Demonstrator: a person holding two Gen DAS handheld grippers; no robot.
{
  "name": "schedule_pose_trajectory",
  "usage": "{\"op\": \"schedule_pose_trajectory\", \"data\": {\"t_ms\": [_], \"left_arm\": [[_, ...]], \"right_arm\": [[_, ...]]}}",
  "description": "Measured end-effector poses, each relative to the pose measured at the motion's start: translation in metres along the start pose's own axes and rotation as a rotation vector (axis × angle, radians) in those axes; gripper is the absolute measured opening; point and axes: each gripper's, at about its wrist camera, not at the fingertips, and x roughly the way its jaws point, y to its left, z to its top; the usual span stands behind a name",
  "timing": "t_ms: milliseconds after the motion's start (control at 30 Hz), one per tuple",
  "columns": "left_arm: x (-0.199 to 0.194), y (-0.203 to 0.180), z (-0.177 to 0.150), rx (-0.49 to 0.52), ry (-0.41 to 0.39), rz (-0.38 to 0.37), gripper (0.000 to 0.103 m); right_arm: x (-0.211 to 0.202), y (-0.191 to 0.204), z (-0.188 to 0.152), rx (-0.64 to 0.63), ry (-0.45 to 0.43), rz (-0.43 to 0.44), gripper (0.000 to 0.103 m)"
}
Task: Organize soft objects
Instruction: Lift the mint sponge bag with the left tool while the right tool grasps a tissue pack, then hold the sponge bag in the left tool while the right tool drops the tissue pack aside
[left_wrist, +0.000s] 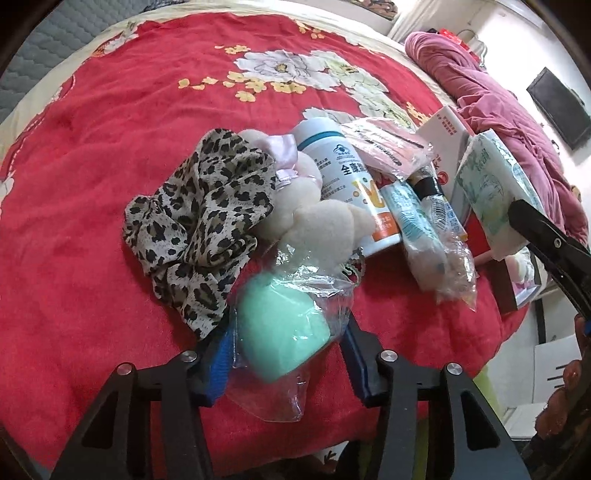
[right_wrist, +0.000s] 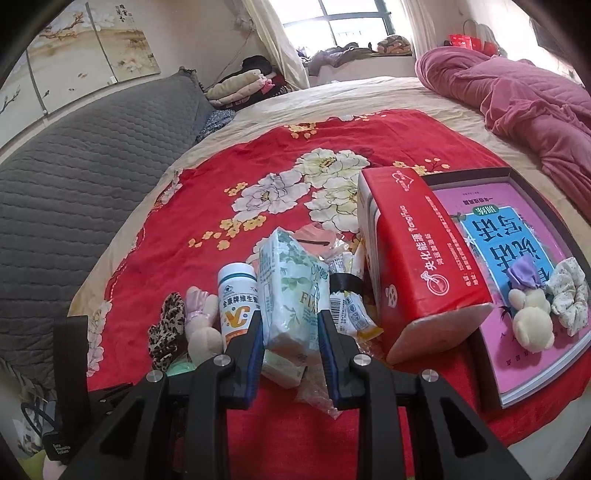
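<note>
My left gripper is shut on a mint green sponge in a clear plastic bag, low over the red bedspread. Beyond it lie a leopard-print scrunchie and a cream plush toy with a pink bow. My right gripper is shut on a pale green tissue pack, held upright; it also shows in the left wrist view. A shallow box lid at the right holds a second cream plush with a purple bow and a floral scrunchie.
A white vitamin bottle, a wrapped tube, snack packets and a red carton crowd the middle of the bed. A rumpled pink quilt lies at the far right, a grey headboard at the left.
</note>
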Motion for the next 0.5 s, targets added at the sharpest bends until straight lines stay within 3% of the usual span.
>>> {"op": "schedule_pose_trajectory", "data": {"t_ms": [367, 500], "left_arm": [[-0.044, -0.018, -0.002, 0.060, -0.067, -0.044, 0.051], [-0.043, -0.017, -0.001, 0.074, -0.079, -0.016, 0.051]], "right_arm": [[-0.029, 0.007, 0.009, -0.013, -0.039, -0.021, 0.028], [-0.040, 0.011, 0.014, -0.027, -0.059, -0.037, 0.028]]}}
